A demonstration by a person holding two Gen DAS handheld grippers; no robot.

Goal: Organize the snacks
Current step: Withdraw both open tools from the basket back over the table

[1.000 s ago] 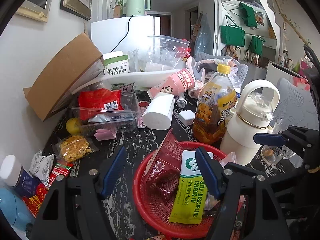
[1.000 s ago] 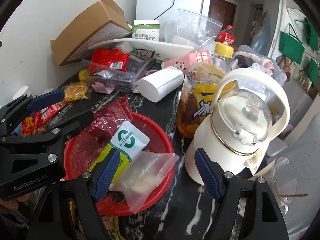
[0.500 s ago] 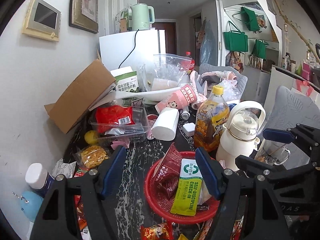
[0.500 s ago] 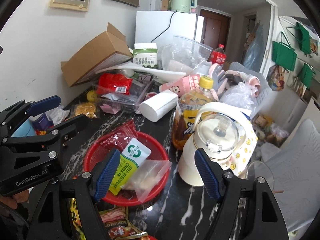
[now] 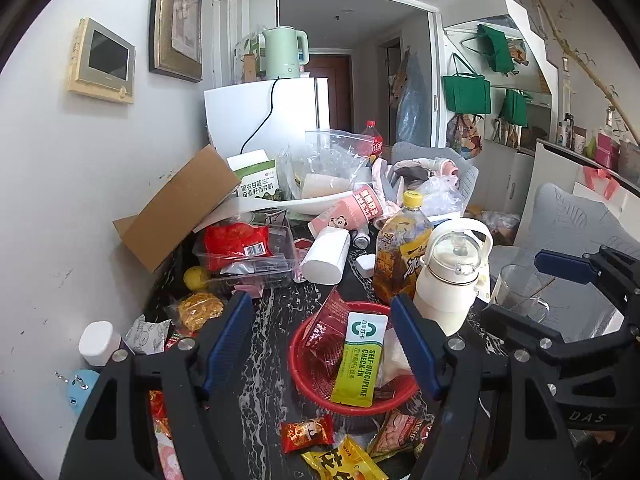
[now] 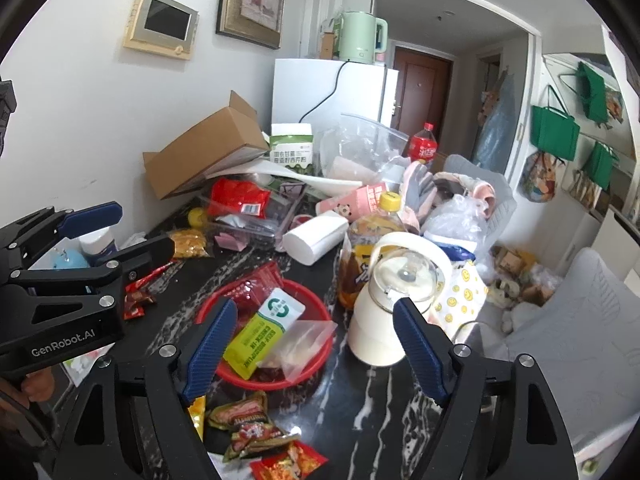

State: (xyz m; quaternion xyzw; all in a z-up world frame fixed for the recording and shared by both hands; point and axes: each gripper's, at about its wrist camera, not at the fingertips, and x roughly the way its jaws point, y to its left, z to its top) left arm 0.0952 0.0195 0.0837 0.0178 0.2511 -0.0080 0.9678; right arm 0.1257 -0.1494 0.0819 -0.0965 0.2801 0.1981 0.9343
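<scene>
A red mesh basket [image 5: 301,364] [image 6: 208,307] sits on the dark marble table. It holds a green-and-yellow sachet [image 5: 357,364] [image 6: 260,332], a dark red packet [image 5: 326,320] and a clear zip bag [image 6: 301,340]. My left gripper [image 5: 319,299] hovers open above and behind the basket with nothing between its fingers. Beside it, the right gripper [image 6: 315,304] is also raised; its jaws are opening and nothing is between them. Loose snacks lie in front of the basket: a red candy [image 5: 306,432], a yellow packet [image 5: 345,460] and brown packets [image 6: 244,410].
A white jug [image 5: 452,276] and a tea bottle [image 5: 400,252] stand right of the basket, with a glass cup [image 5: 516,292] beyond. Behind are a paper roll [image 5: 326,256], a clear tray [image 5: 248,264] and a cardboard box [image 5: 180,204]. The wall runs along the left.
Both grippers have risen and drawn back from the basket, so it looks smaller and the loose packets at the front have come into view. The right jaws stand slightly wider.
</scene>
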